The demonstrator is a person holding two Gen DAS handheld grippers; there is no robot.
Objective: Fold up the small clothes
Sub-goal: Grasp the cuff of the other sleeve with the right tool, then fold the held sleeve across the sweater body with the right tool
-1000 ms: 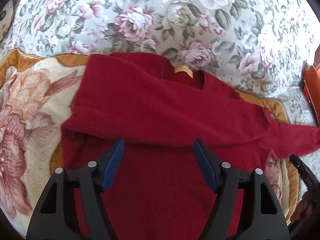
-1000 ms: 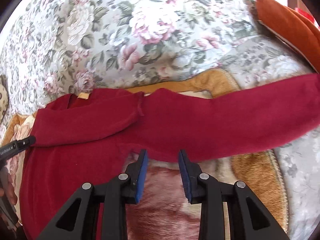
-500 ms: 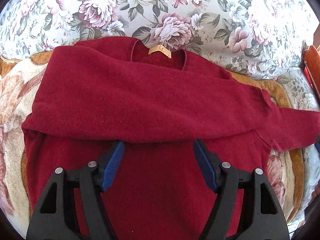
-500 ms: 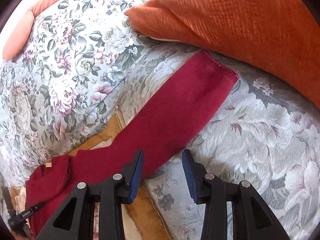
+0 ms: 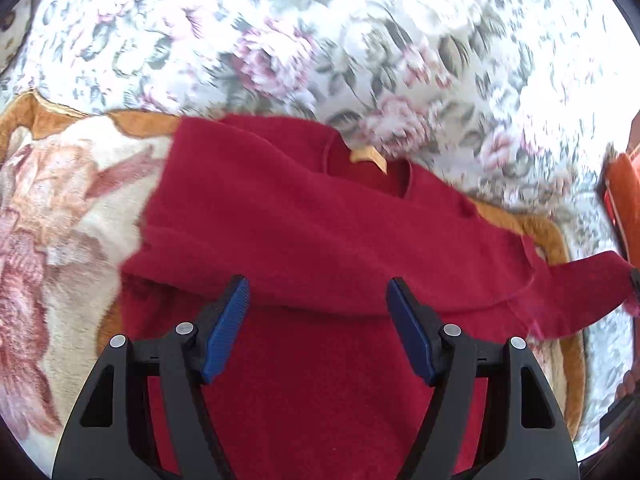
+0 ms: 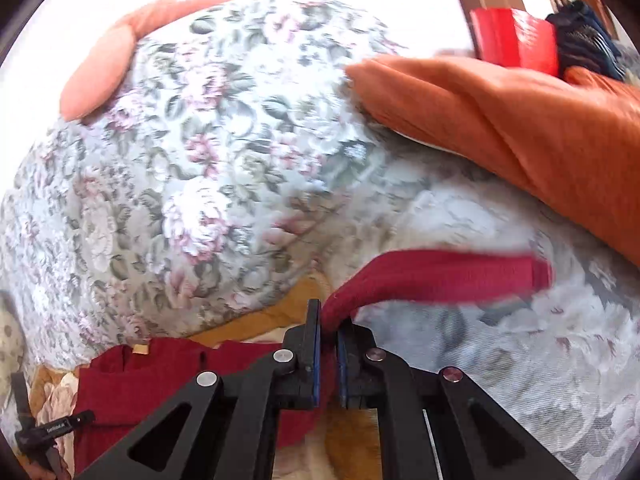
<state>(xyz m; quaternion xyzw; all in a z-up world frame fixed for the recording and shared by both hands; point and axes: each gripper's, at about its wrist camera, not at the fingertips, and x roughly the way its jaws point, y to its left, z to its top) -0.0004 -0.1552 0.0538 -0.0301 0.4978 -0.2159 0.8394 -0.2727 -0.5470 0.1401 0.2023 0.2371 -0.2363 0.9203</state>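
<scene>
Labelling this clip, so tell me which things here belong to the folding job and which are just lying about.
Job:
red sweater
its sleeve, in the shut right gripper
open left gripper

Lying about:
orange cushion
floral cover
plush blanket

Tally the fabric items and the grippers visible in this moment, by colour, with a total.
Dark red: 1, the sweater, its sleeve clamped in the right gripper
Orange: 1, the cushion
Floral: 1, the bedspread
Tan-bordered: 1, the blanket
Black: 2 grippers; the left gripper is open
Total: 6
</scene>
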